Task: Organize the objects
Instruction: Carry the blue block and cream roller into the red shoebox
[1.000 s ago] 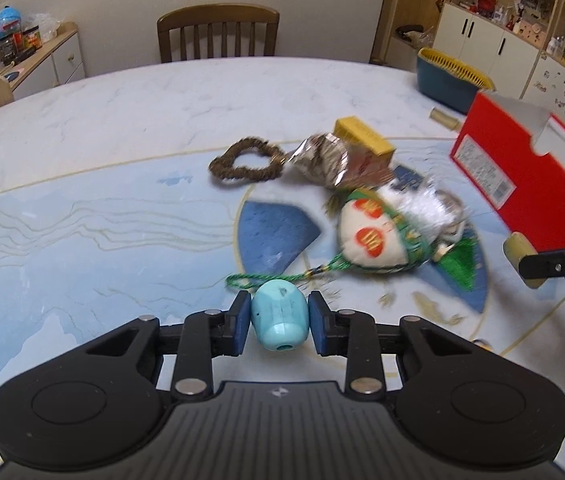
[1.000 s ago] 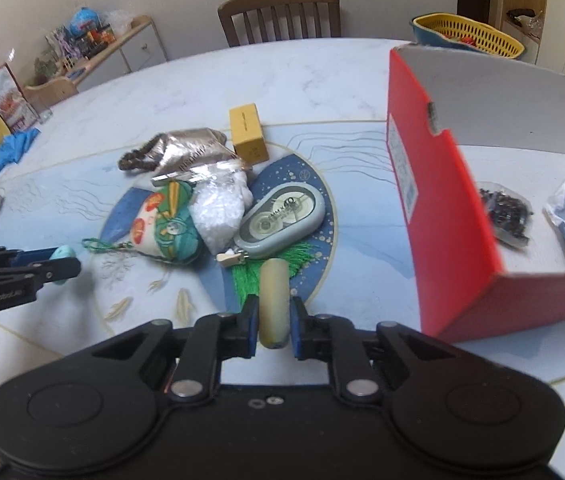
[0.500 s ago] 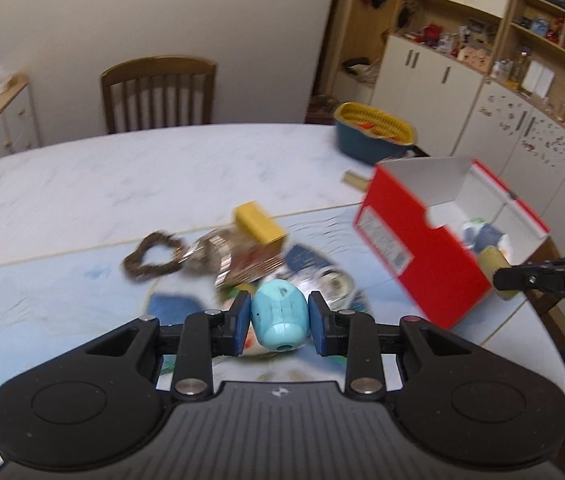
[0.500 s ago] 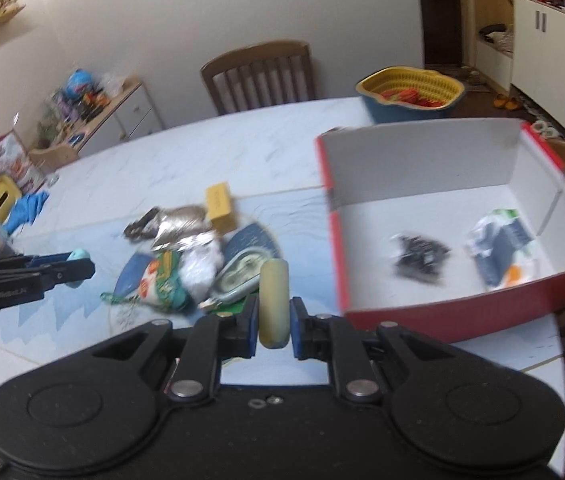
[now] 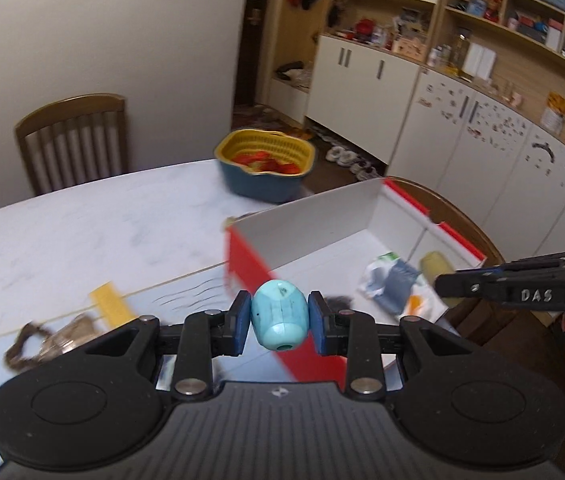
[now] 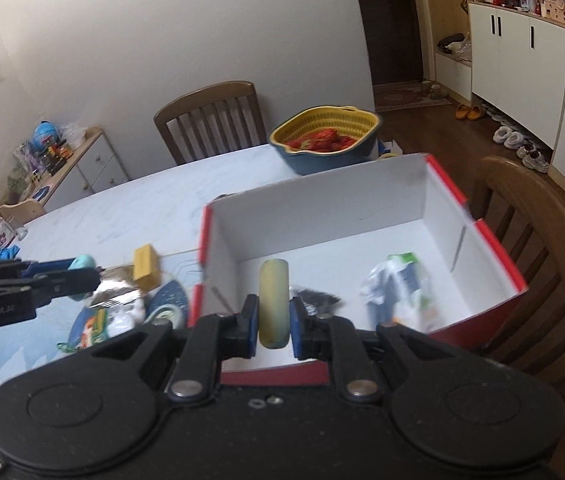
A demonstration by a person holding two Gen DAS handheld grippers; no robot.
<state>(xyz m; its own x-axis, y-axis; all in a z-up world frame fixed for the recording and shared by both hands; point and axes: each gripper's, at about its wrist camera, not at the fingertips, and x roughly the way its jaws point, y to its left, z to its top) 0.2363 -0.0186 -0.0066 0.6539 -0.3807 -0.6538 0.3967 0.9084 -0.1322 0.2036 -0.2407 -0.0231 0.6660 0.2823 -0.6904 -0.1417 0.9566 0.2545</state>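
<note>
Grippers over the box, each of yours holding one thing.

Your left gripper (image 5: 280, 323) clamps a turquoise bead (image 5: 279, 314) above the near red wall of the box (image 6: 402, 200); your right gripper (image 6: 274, 317) pinches a pale yellow roll (image 6: 273, 304) over the box's white floor. Inside the box lie a dark clump (image 6: 318, 298) and a crumpled packet (image 6: 398, 284), both blurred. Left of the box on the table (image 6: 130, 212) sit a yellow block (image 6: 145, 265) and a heap of small items. Behind the box stands a basket (image 6: 326, 136).
</note>
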